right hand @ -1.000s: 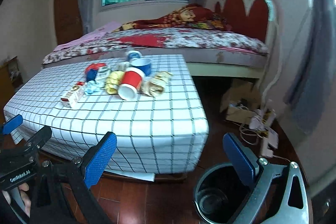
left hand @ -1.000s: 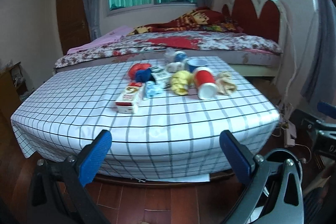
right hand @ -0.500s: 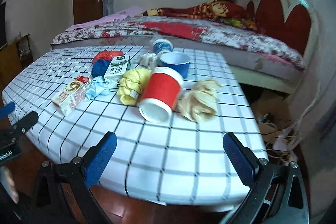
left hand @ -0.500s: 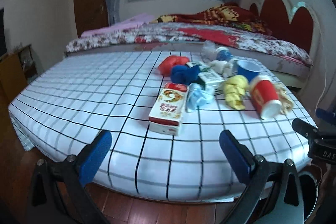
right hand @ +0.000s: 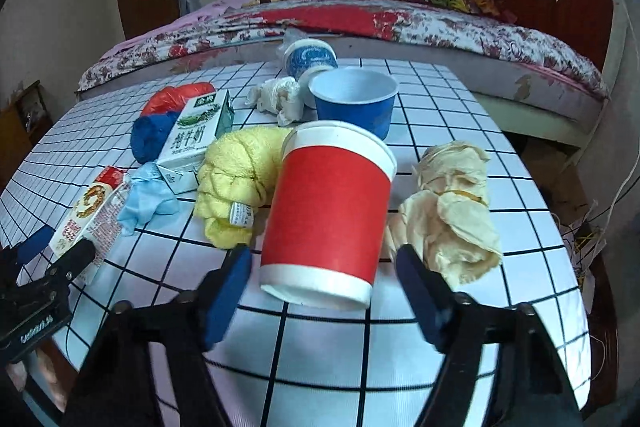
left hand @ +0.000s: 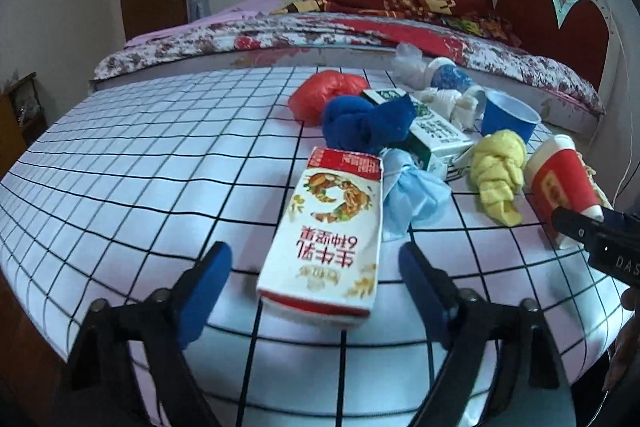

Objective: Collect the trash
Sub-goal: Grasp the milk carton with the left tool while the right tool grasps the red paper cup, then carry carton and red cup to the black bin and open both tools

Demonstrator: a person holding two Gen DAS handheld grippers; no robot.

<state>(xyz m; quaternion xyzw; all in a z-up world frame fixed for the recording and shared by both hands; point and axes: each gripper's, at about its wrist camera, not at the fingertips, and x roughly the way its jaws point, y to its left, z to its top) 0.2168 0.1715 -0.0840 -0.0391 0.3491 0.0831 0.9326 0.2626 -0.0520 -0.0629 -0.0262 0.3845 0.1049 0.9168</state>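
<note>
You've lined each gripper up on near-edge trash, left gripper [left hand: 316, 281] narrowing around the carton [left hand: 324, 239], right gripper [right hand: 324, 277] narrowing around the tipped red cup [right hand: 330, 211], neither pinching yet.

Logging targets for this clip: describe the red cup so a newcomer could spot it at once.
On the checked table before the bed, find the trash pile's near right end. The red cup lies tipped there between a yellow cloth and crumpled beige paper; the blue cup behind stands upright.
</note>
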